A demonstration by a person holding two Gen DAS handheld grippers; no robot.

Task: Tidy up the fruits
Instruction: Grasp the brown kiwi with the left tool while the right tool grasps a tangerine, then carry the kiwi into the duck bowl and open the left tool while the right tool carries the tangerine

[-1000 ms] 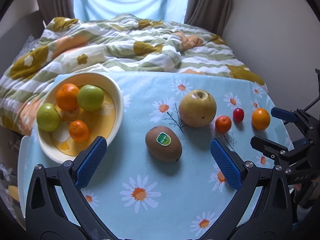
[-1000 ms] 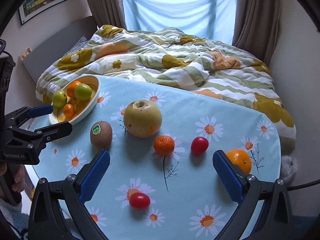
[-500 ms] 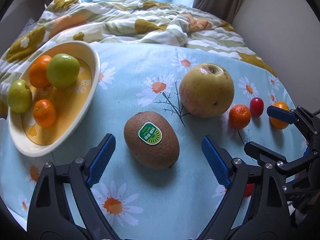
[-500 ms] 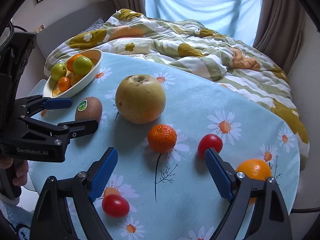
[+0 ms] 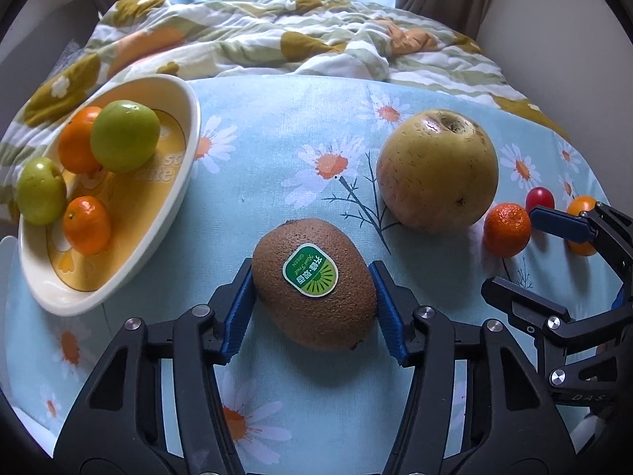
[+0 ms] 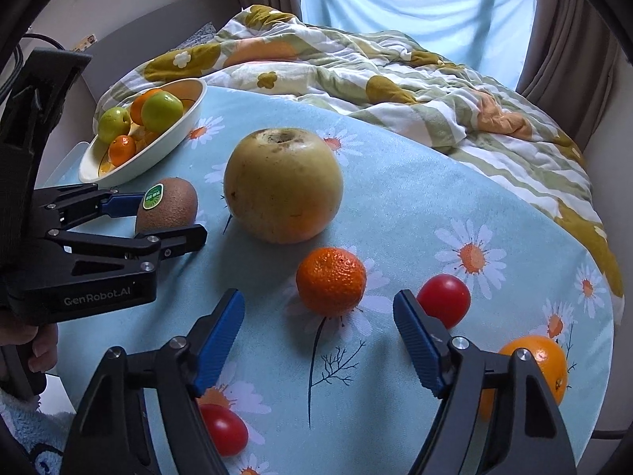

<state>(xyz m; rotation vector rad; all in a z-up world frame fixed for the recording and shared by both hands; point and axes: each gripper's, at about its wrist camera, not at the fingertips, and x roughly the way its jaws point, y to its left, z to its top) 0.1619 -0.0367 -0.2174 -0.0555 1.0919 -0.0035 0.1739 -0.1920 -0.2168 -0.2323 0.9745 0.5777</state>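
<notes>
The left gripper [image 5: 312, 295] clamps the kiwi [image 5: 314, 283] on the tablecloth [image 5: 277, 166], beside the bowl [image 5: 174, 206]; the right gripper [image 6: 318, 340] gapes before a mandarin [image 6: 331, 281]. The bowl holds two green fruits and two oranges.

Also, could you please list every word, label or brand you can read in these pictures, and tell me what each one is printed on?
"GenRobot.AI": on the black body of the left gripper.
"GREEN", beside Chinese characters too small to read: on the green sticker of the brown fuzzy kiwi.
"D A S": on the body of the right gripper, seen from the left wrist.
"so" and "lite", partly hidden by fruit: inside the cream oval bowl.
Wall picture: unreadable.
</notes>
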